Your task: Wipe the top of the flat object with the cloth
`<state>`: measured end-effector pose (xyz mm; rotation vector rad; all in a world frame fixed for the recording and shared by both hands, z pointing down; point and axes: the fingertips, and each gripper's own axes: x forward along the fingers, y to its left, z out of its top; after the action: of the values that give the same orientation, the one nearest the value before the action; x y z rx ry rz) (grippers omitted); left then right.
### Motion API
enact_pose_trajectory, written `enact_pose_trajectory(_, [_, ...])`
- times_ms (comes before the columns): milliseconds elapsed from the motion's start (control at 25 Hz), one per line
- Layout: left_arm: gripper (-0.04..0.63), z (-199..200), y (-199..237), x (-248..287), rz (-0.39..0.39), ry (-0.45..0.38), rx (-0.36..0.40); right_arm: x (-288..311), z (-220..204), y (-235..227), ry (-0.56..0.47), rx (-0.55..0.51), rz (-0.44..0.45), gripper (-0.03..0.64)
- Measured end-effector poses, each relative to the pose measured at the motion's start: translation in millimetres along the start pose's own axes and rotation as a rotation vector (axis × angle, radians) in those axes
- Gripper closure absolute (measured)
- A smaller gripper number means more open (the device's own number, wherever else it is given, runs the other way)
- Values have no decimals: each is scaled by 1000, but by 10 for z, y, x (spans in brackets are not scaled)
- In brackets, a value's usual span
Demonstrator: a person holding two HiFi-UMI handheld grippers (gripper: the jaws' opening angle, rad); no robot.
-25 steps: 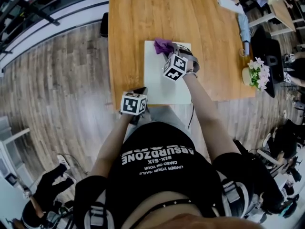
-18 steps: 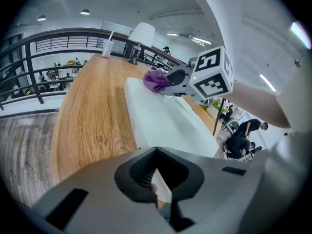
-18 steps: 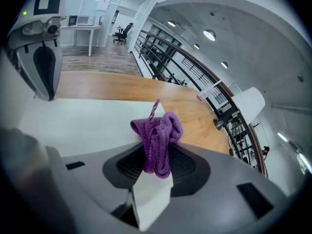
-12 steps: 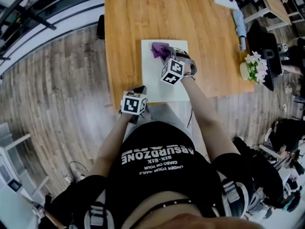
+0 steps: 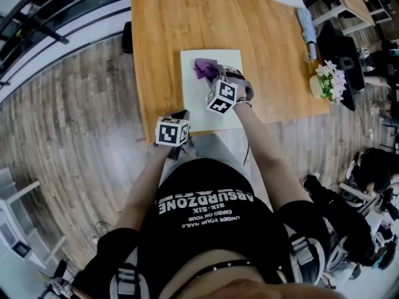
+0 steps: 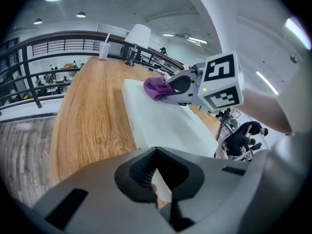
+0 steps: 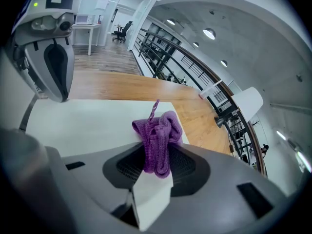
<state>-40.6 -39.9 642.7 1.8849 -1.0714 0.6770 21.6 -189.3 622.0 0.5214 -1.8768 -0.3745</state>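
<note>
A white flat board [image 5: 190, 98] lies on the wooden table [image 5: 162, 30], near its front edge. My right gripper [image 5: 212, 75] is shut on a bunched purple cloth [image 5: 204, 67], which rests on the board's far part. The right gripper view shows the cloth [image 7: 158, 135] pinched between the jaws, over the board [image 7: 87, 121]. My left gripper [image 5: 181, 118] is at the board's near left corner. In the left gripper view the jaws look shut on that white corner [image 6: 161, 191], with the cloth [image 6: 156, 87] and right gripper [image 6: 180, 87] further along the board [image 6: 161, 121].
A pot of pale flowers [image 5: 327, 83] stands at the table's right edge. A white lamp [image 6: 139, 35] and a cup with a straw [image 6: 103, 50] stand at the far end. Wooden floor [image 5: 75, 117] lies to the left. The table's front edge runs just below the board.
My right gripper has dragged the purple cloth a little toward the near edge of the board. The left gripper has stayed at the board's corner.
</note>
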Motion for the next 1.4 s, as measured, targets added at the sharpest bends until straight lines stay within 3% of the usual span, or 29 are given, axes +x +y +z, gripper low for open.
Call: enact_pose_trajectory(1400, [580, -23, -36, -50, 11, -61, 91, -477, -90, 717, 2, 29, -18, 474])
